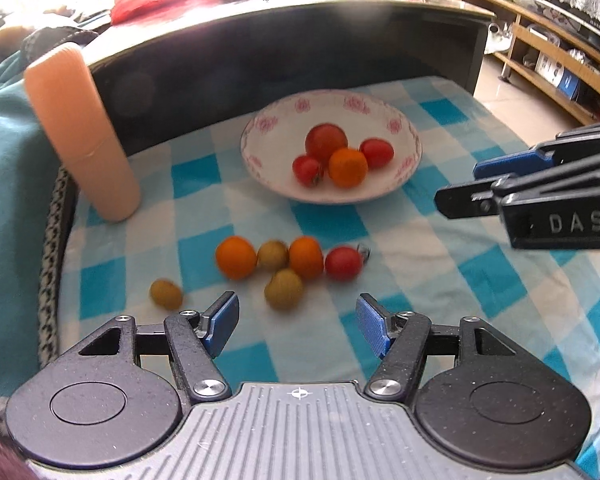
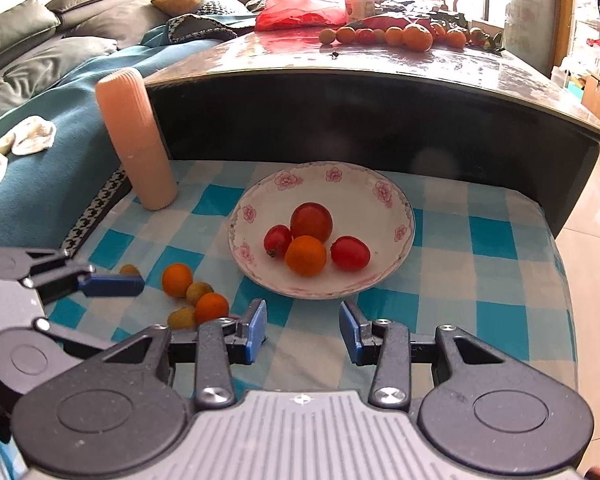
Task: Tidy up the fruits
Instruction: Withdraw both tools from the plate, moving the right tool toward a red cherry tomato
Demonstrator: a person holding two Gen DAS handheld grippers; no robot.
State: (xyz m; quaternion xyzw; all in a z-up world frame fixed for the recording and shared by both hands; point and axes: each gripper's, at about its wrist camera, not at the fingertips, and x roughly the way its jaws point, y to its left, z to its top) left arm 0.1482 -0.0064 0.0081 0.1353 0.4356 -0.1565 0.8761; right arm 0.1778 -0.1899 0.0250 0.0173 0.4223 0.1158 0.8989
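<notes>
Both grippers hang over the checked cloth [image 1: 420, 248] with nothing in them. The left gripper [image 1: 298, 322] gapes half open just short of the loose fruits [image 1: 276, 264]; the right gripper [image 2: 303, 330] stands narrower, its jaws apart, before the bowl [image 2: 396, 208]. Four fruits lie in the bowl. A peach bottle [image 2: 140, 140] stands left.

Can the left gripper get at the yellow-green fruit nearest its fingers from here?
Probably yes. The left gripper is open and empty, and the yellow-green fruit lies just ahead of its fingers on the checked cloth, nothing between them. The neighbouring orange fruit sits close behind.
</notes>
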